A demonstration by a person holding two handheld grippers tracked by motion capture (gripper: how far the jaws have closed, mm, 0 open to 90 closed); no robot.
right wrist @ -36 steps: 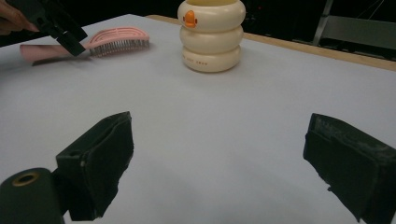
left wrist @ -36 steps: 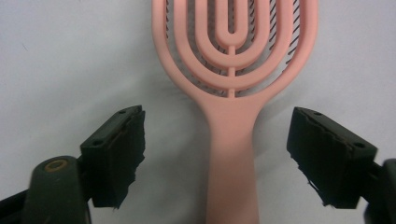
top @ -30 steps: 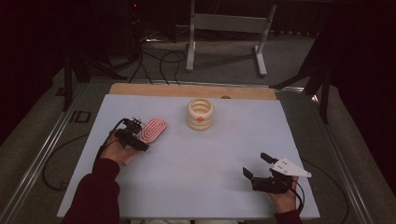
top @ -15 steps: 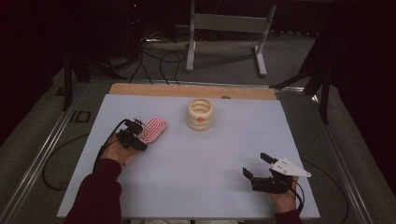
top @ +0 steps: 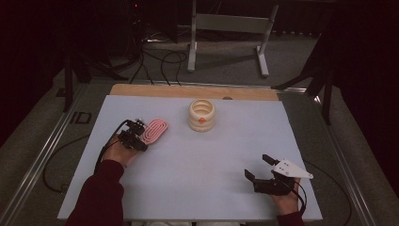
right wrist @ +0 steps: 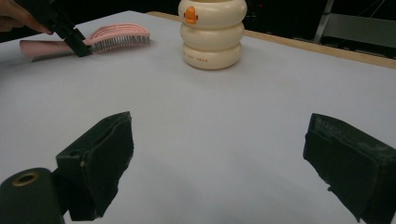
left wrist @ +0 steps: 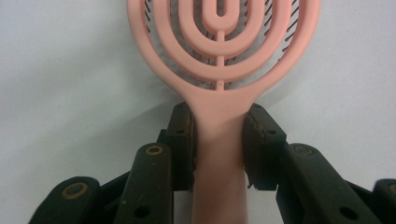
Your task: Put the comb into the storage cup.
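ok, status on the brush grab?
Left gripper just closed on the brush handle. Right gripper open, idle. Brush flat on table; holder apart, nothing blocking.

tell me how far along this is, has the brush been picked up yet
Done: the left gripper has just been closing and its pads now sit against the handle of the pink hairbrush. In hand: that grip; the brush lies flat on the table, not lifted. Left: raising and moving it, perhaps to the cream ringed holder, which stands apart. The right gripper waits open near the front edge, holding nothing.
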